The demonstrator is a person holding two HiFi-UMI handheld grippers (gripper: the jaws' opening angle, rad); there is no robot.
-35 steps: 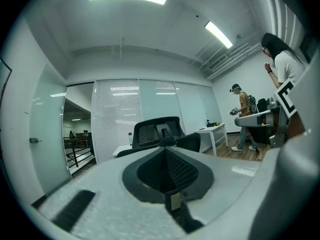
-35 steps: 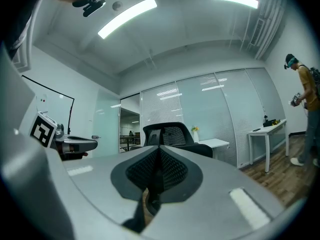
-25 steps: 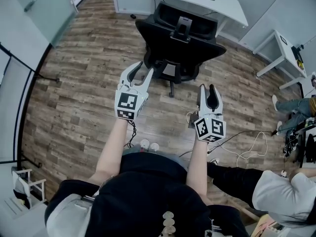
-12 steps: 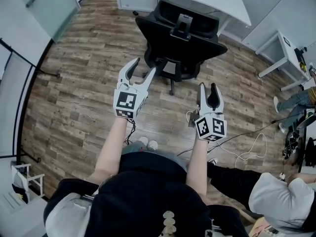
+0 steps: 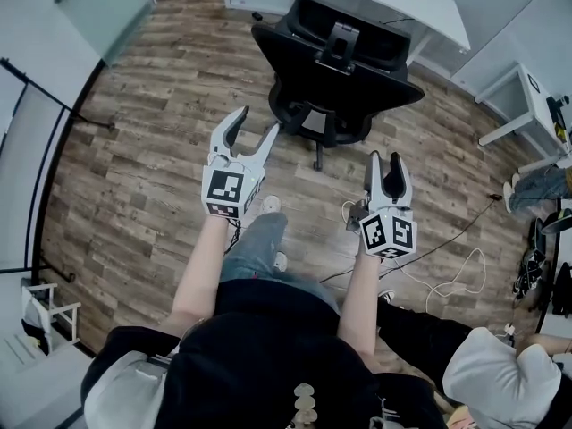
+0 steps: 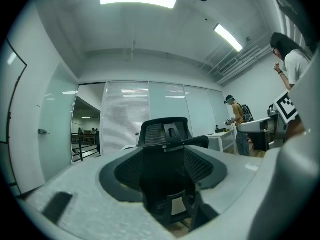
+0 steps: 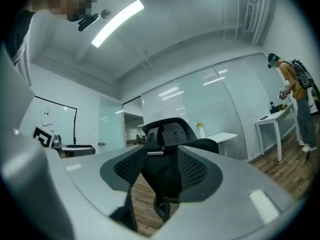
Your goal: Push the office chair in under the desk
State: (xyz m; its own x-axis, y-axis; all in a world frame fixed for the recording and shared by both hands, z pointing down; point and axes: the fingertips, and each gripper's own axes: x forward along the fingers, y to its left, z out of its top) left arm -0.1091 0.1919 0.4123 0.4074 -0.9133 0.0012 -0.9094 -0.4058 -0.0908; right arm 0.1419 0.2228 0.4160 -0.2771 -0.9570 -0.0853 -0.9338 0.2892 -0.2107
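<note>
Office chair (image 5: 335, 70) stands on the wood floor at the desk's (image 5: 429, 12) front edge, backrest toward the person, not yet pushed in. Left tool (image 5: 256, 125) and right tool (image 5: 387, 159) are held level, aimed at the backrest but short of it, presumably to push. Jaws of both have just been opening and now stand wide, nothing between them. Desk is cut off at the frame top; chair base mostly hidden

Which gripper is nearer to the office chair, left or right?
Left, slightly. In the head view the left gripper almost reaches the office chair at its back's left edge. The right gripper hangs short behind its right side, floor between. Both jaws have just been opening, gripping nothing.
</note>
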